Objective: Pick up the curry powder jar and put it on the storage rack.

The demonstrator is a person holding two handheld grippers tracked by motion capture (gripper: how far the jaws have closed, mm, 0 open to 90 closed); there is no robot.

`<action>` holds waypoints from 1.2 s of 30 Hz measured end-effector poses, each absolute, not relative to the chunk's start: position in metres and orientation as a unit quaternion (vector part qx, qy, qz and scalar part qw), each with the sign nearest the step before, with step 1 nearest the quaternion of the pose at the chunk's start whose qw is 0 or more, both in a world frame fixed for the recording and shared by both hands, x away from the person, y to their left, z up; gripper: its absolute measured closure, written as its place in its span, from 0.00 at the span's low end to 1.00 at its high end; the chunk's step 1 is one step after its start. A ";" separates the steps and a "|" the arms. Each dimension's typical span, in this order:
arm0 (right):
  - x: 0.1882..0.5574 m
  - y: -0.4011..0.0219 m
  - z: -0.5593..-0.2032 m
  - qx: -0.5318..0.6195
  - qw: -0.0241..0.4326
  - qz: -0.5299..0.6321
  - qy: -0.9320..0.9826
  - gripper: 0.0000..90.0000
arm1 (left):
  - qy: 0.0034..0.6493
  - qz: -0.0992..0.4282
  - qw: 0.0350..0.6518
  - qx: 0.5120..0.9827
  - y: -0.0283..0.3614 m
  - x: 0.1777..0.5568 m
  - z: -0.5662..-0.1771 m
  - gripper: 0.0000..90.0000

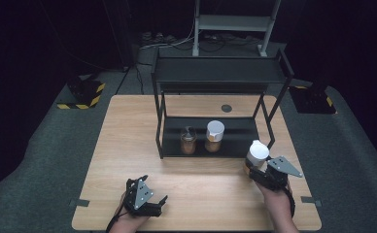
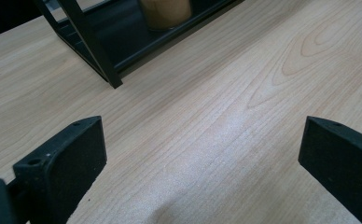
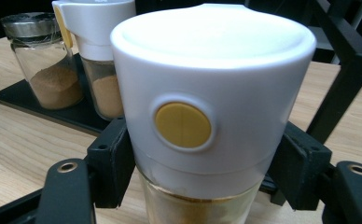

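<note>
Right hand-held gripper (image 3: pixel 193 186): clamped on the white-capped spice jar (image 3: pixel 207 112), just off the black rack's (image 1: pixel 215 73) right front leg.
Left hand-held gripper (image 2: pixel 202 158): jaws wide apart, nothing between, over the bare surface (image 2: pixel 216 116).
Rack's lower shelf: two more jars (image 1: pixel 201 138).

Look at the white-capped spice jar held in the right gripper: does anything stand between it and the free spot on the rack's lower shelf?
Nearly clear. The right gripper holds the white-capped spice jar just outside the rack's front right post, which stands beside the path. The lower shelf is bare right of the two shelved jars.
</note>
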State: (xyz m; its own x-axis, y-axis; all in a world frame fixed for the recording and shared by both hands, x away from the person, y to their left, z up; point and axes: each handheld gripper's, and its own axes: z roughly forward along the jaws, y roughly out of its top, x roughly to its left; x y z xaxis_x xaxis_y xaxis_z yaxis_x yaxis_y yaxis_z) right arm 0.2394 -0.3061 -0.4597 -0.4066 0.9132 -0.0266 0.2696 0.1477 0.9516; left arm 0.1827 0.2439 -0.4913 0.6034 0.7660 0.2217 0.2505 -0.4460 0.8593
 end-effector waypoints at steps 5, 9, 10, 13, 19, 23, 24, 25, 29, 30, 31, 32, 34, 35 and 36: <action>0.244 -0.302 -0.458 0.433 0.328 0.490 0.681 0.34 | 0.318 0.310 0.418 0.793 0.244 0.182 -0.492 0.01; 0.247 -0.299 -0.455 0.430 0.330 0.490 0.682 0.34 | 0.318 0.309 0.418 0.793 0.244 0.182 -0.492 0.01; 0.249 -0.297 -0.453 0.429 0.330 0.491 0.683 0.34 | 0.318 0.308 0.418 0.793 0.245 0.183 -0.491 0.01; 0.251 -0.295 -0.451 0.427 0.330 0.491 0.684 0.34 | 0.318 0.308 0.418 0.793 0.245 0.183 -0.491 0.01; 0.257 -0.292 -0.448 0.428 0.327 0.493 0.684 0.34 | 0.318 0.308 0.420 0.792 0.246 0.183 -0.492 0.01; 0.262 -0.289 -0.446 0.429 0.327 0.493 0.683 0.34 | 0.318 0.306 0.422 0.792 0.246 0.183 -0.492 0.01; 0.262 -0.289 -0.446 0.429 0.327 0.493 0.683 0.34 | 0.318 0.306 0.422 0.792 0.246 0.183 -0.492 0.01; 0.263 -0.288 -0.445 0.429 0.328 0.493 0.683 0.34 | 0.317 0.306 0.423 0.792 0.247 0.183 -0.492 0.01; 0.268 -0.286 -0.444 0.431 0.327 0.492 0.682 0.34 | 0.318 0.305 0.423 0.792 0.247 0.183 -0.492 0.01; 0.269 -0.286 -0.444 0.433 0.326 0.492 0.682 0.34 | 0.317 0.306 0.423 0.792 0.247 0.183 -0.492 0.01; 0.269 -0.286 -0.444 0.433 0.326 0.492 0.682 0.34 | 0.317 0.306 0.423 0.792 0.247 0.183 -0.492 0.01; 0.270 -0.286 -0.445 0.432 0.327 0.492 0.681 0.34 | 0.317 0.306 0.423 0.792 0.247 0.183 -0.492 0.01; 0.273 -0.286 -0.445 0.433 0.326 0.492 0.681 0.34 | 0.316 0.306 0.422 0.793 0.247 0.183 -0.492 0.01; 0.275 -0.285 -0.445 0.433 0.327 0.493 0.681 0.34 | 0.317 0.306 0.423 0.792 0.247 0.183 -0.492 0.01; 0.275 -0.285 -0.445 0.433 0.327 0.493 0.681 0.34 | 0.317 0.306 0.423 0.792 0.247 0.183 -0.492 0.01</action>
State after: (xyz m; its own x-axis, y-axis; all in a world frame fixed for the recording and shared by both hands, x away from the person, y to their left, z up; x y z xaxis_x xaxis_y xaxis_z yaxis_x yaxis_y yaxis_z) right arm 0.2746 -0.2852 -0.4452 -0.4123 0.9108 -0.0185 0.2671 0.1403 0.9534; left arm 0.1830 0.2466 -0.4918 0.6124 0.7601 0.2170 0.2433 -0.4424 0.8632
